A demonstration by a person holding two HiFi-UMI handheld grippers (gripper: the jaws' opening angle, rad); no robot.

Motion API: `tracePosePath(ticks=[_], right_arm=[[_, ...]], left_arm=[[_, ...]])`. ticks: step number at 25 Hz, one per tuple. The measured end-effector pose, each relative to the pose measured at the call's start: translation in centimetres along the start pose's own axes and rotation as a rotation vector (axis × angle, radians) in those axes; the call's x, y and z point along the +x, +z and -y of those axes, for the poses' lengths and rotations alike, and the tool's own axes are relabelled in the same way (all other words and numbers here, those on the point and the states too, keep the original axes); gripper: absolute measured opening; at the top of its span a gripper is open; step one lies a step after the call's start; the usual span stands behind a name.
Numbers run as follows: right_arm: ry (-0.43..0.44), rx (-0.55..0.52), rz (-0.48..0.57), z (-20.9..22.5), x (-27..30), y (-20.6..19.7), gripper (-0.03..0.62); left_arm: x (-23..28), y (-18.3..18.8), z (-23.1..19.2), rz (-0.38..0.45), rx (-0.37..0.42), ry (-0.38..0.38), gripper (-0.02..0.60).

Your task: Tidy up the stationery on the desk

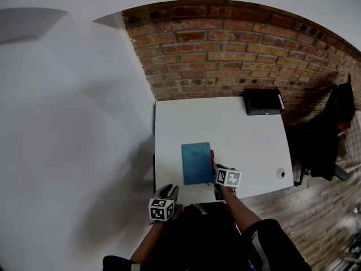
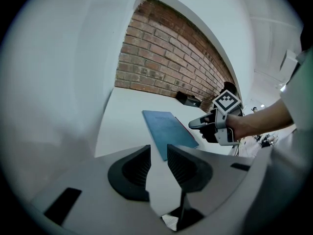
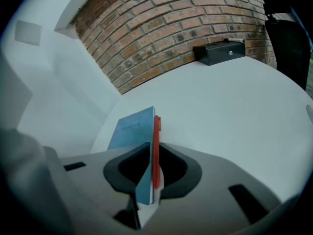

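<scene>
Head view: the blue notebook (image 1: 197, 163) lay flat near the front edge of the white table (image 1: 248, 134), with the red pen (image 1: 212, 157) right along its right side. A black box (image 1: 263, 101) sat at the far right corner. The left tool (image 1: 170, 192) hung off the front edge. Left gripper view: its jaws stood a bit apart, nothing in them. Right gripper view: the right tool (image 3: 154, 153) was clamped on the pen, just beside the notebook's edge.
</scene>
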State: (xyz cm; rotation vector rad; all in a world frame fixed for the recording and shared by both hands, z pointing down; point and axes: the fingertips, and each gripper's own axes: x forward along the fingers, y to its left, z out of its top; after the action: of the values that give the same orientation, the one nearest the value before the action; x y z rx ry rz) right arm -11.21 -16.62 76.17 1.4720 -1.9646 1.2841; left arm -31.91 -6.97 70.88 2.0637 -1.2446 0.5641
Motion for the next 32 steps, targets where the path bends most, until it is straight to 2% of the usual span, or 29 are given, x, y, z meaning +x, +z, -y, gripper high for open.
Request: tracePosePath(ticks=[7,13,17,20,25,32], right_arm=[[-0.013,0.004,0.027,-0.1,-2.1,-1.7,0.067],[-0.029,-0.033,0.116,-0.3,-4.6,-2.3,0.041],[-0.014,-0.089,0.151,-0.7,-6.5,-2.7,0.023],[0.03,-0.105,0.167,-1.2,-7.9,-3.0,0.021],[0.017,-0.205,0.208,-1.4,-11.5,-3.1,0.021],[0.011,-0.366,0.326,-1.5,-19.3,-3.0,0.021]], left_arm=[[0.0,0.4,1.1,0.017,0.026,-0.041,0.117],[0.5,2.0,3.2,0.08,0.09,-0.07,0.107],[0.4,2.1,5.1,0.099,0.125,-0.079,0.058],[-0.3,2.8,6.0,0.139,0.14,-0.048,0.034],[-1.7,3.1,8.0,0.187,0.132,-0.011,0.024],[-4.2,2.2,13.2,0.228,0.147,-0.002,0.023]])
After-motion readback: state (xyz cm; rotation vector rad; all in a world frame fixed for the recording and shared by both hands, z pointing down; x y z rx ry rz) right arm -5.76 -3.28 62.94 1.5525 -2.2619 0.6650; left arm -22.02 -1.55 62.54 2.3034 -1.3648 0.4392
